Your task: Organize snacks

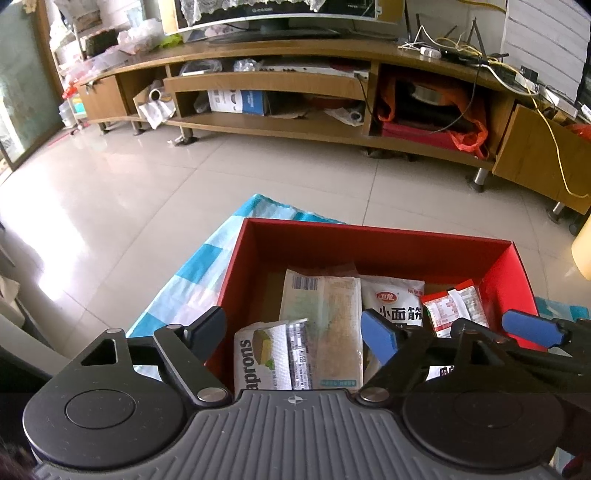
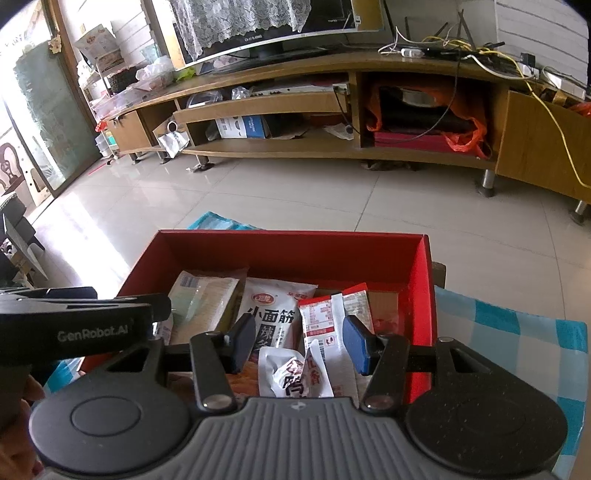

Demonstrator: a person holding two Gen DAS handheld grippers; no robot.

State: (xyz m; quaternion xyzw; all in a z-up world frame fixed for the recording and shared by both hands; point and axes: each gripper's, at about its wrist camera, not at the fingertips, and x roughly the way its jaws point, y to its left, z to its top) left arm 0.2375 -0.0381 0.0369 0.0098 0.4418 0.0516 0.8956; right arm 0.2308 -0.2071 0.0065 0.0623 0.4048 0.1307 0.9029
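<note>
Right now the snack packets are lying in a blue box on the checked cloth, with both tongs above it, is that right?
Not quite: the box is red, not blue, as the right wrist view shows. The snack packets do lie inside it on the checked cloth, with both tongs above it.

This is a home living room. A long, low wooden TV stand [image 1: 280,88] runs along the far wall, bearing a flat-screen television [image 2: 266,26] draped with white lace, a tangle of cables [image 1: 465,48], and open shelves crammed with boxes and bags. The glossy tiled floor [image 1: 184,184] leads to a glass sliding door [image 2: 48,122].
</note>
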